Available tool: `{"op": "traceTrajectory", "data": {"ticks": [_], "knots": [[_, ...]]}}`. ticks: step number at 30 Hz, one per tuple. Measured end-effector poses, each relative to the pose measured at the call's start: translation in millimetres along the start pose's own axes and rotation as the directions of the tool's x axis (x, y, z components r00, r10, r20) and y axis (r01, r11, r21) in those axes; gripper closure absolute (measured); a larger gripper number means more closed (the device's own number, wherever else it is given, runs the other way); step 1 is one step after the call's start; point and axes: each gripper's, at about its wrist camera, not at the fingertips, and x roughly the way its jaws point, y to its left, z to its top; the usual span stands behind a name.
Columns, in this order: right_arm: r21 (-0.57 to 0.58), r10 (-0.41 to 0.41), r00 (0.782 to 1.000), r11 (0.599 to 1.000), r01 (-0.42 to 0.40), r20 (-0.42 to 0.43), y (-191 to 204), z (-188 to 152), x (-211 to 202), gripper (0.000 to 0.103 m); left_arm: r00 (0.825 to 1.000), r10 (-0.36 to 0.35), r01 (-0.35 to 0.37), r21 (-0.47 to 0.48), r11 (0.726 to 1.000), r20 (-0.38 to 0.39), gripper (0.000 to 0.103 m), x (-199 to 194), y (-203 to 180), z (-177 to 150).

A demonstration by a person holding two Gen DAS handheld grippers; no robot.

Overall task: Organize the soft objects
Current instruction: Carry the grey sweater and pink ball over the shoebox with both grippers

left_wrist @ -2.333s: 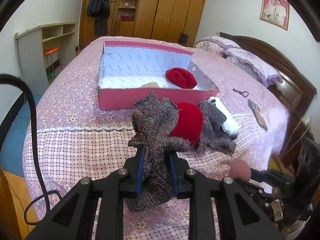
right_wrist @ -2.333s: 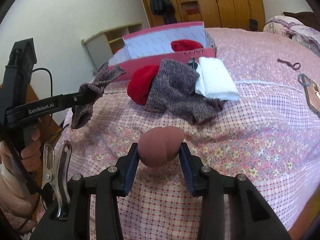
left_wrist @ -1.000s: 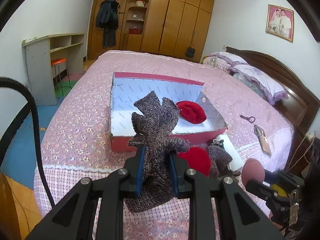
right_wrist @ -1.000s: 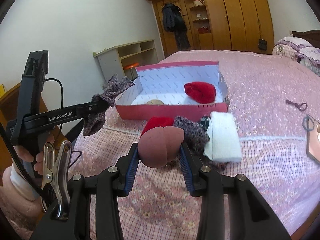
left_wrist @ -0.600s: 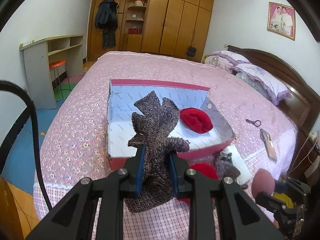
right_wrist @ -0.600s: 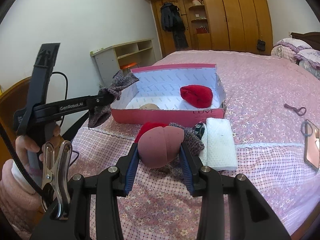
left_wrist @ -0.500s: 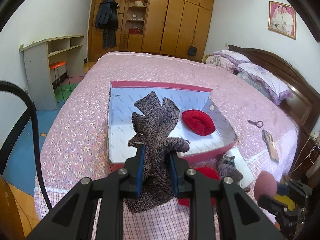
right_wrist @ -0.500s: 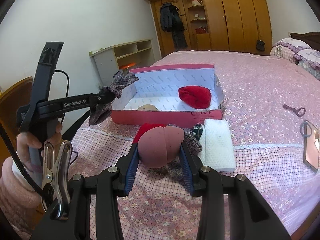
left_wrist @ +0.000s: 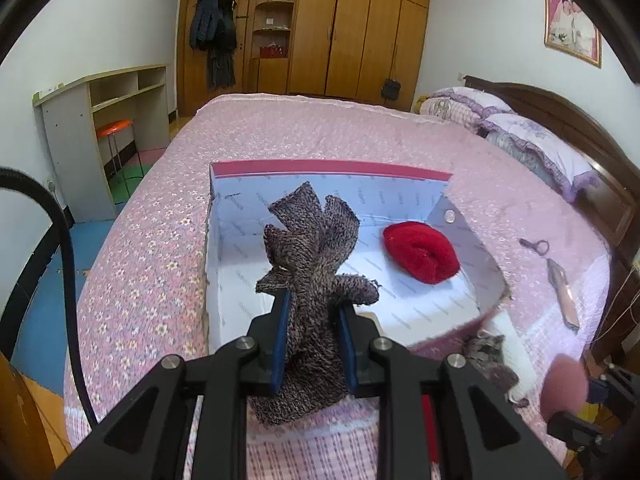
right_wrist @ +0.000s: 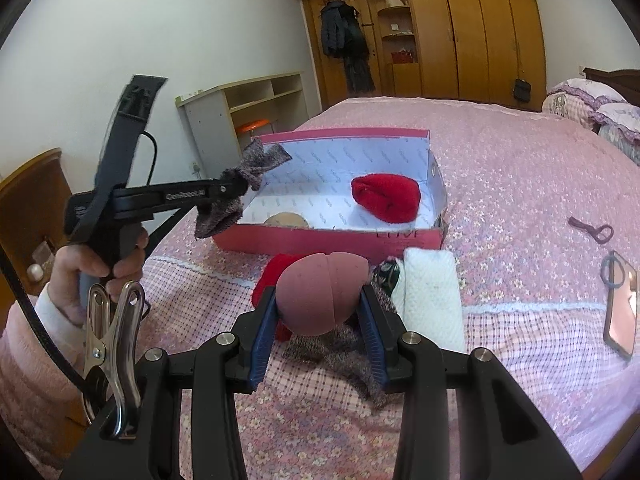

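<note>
The left tool (left_wrist: 312, 334) pinches a grey-brown knitted sock (left_wrist: 310, 276) above the near-left corner of the open pink cardboard box (right_wrist: 332, 236) on the pink floral bed (right_wrist: 520, 184); its lower end is hidden behind the fingers. The right tool (right_wrist: 322, 320) grips a dusty-pink rounded foam sponge (right_wrist: 322, 292) over a heap at the bed's near edge: a red knit piece (right_wrist: 272, 276), a white folded towel (right_wrist: 430, 300) and grey knit fabric (right_wrist: 344, 350), mostly blocked. A red rolled sock (right_wrist: 386, 198) lies inside the box, beside a tan object (right_wrist: 288, 220) half hidden by its front wall.
</note>
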Motion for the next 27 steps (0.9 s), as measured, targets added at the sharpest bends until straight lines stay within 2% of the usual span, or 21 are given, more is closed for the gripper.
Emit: {"op": "traceTrajectory", "data": {"ticks": [11,18,27], "knots": [[-0.039,-0.013,1.0,0.999,0.013,0.002,0.7,18.9,12.3,0.062,0.998,0.04,-0.041,-0.003,0.999,-0.052,0.08,49.9,6.6,15.7],[-0.045,-0.018,1.0,0.999,0.018,-0.01,-2.6,21.4,20.1,0.062,0.993,0.076,-0.077,-0.01,0.997,-0.095,0.08,75.7,15.3,11.2],[-0.04,-0.021,0.999,0.999,0.02,-0.027,-12.1,46.7,37.5,0.062,0.989,0.108,-0.107,0.012,0.994,-0.102,0.08,84.1,16.6,6.9]]}}
